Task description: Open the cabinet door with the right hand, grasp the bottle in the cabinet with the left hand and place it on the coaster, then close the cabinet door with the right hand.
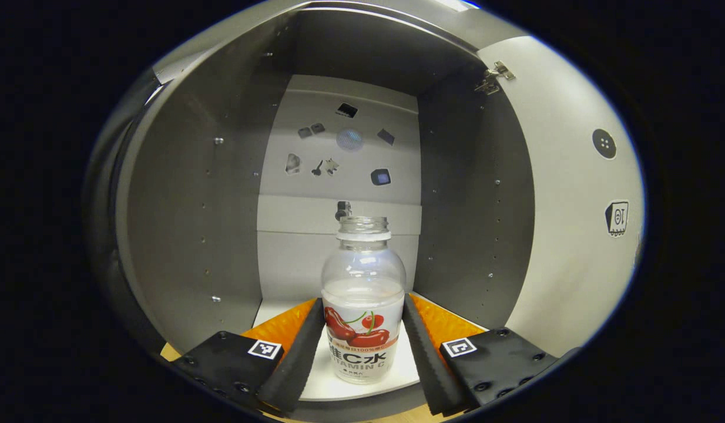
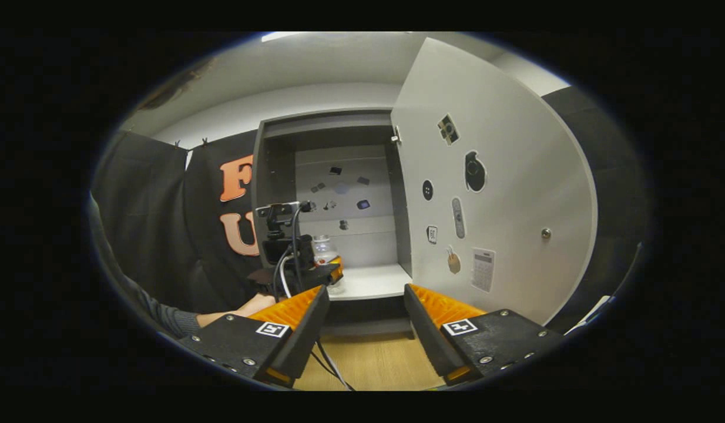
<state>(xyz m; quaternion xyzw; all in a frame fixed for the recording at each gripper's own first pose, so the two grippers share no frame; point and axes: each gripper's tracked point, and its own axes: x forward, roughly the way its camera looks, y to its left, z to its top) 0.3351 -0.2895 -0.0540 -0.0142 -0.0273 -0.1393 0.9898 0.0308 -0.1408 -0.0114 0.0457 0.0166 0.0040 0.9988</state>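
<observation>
Fingers of the left gripper flanked the bottle, touching or nearly so; grip not confirmed. Bottle stood upright on the cabinet's floor. Door was swung open. Right gripper hung back, spread, empty. Left: lifting, coaster, closing.

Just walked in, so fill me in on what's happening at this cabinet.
A person is working with a handheld gripper in each hand. The cabinet door is already swung open. The left gripper has reached inside, with its fingers on either side of the uncapped bottle standing on the white shelf; I cannot tell whether they press on it yet. The right gripper is open and holds nothing, out in front of the cabinet.
</observation>
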